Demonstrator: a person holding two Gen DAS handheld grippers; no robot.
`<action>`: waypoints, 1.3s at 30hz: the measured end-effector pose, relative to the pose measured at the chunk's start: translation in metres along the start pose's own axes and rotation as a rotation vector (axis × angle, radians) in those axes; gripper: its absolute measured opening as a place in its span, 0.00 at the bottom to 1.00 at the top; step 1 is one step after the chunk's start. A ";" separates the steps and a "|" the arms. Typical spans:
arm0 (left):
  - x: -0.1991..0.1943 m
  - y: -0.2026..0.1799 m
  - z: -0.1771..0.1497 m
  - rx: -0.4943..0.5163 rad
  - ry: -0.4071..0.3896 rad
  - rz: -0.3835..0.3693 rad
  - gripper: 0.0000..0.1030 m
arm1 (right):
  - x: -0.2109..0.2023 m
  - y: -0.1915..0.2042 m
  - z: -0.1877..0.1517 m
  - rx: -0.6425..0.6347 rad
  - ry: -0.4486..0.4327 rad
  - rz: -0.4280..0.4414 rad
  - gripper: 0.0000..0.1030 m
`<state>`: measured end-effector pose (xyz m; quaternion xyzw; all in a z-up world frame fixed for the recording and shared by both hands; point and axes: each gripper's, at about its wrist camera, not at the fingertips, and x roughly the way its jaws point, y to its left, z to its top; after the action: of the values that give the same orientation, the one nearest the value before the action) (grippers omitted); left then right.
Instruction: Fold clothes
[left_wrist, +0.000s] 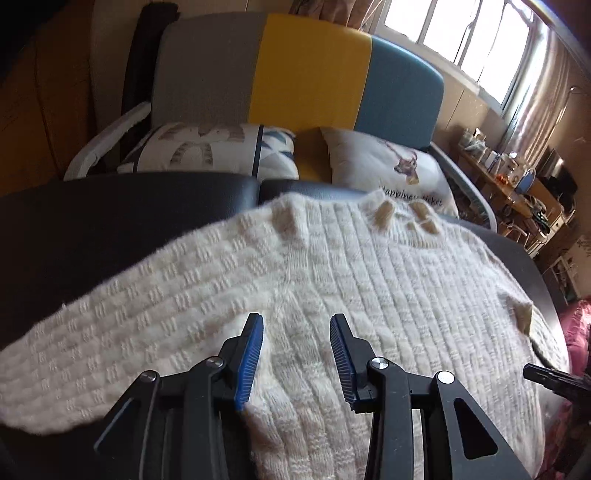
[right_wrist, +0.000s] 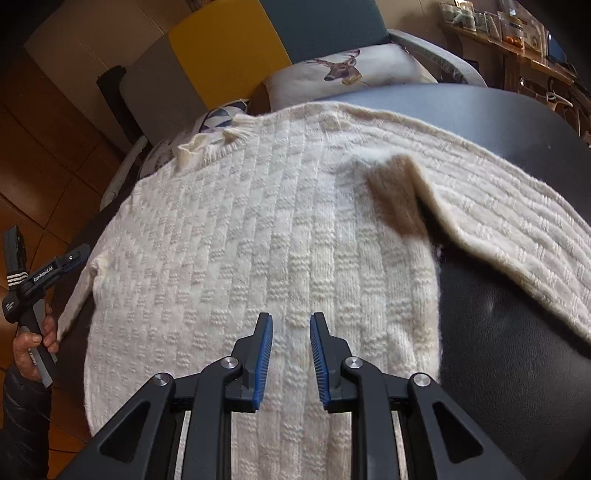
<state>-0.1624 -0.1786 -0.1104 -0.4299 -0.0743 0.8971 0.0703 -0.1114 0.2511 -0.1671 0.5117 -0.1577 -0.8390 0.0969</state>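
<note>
A cream knitted sweater (left_wrist: 369, 277) lies spread flat on a black padded table (left_wrist: 110, 214), neck towards the sofa. One sleeve (left_wrist: 74, 350) stretches out to the left. My left gripper (left_wrist: 297, 319) hovers open over the sweater near the armpit seam, with nothing between its blue pads. In the right wrist view the sweater (right_wrist: 258, 221) fills the middle, and its other sleeve (right_wrist: 517, 240) runs off right over the table (right_wrist: 498, 350). My right gripper (right_wrist: 291, 316) sits low over the body, its jaws a narrow gap apart, pinching nothing. A hand (right_wrist: 33, 343) grips the left tool's handle.
Behind the table stands a sofa with grey, yellow (left_wrist: 310, 70) and blue back panels and two printed pillows (left_wrist: 391, 166). A bright window (left_wrist: 461, 33) and a cluttered wooden shelf (left_wrist: 517, 177) are at the right. Wooden floor (right_wrist: 44, 155) lies left of the table.
</note>
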 end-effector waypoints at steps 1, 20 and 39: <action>-0.003 -0.001 0.008 0.012 -0.022 0.001 0.38 | -0.001 0.004 0.005 0.001 -0.012 0.006 0.20; 0.138 -0.023 0.078 0.077 0.111 0.019 0.34 | 0.017 -0.026 -0.005 0.075 0.036 0.026 0.20; 0.031 -0.126 -0.006 0.074 0.071 -0.191 0.48 | -0.158 -0.264 -0.158 1.126 -0.505 0.157 0.24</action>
<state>-0.1693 -0.0485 -0.1132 -0.4496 -0.0794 0.8725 0.1739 0.1008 0.5225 -0.1999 0.2569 -0.6312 -0.7126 -0.1668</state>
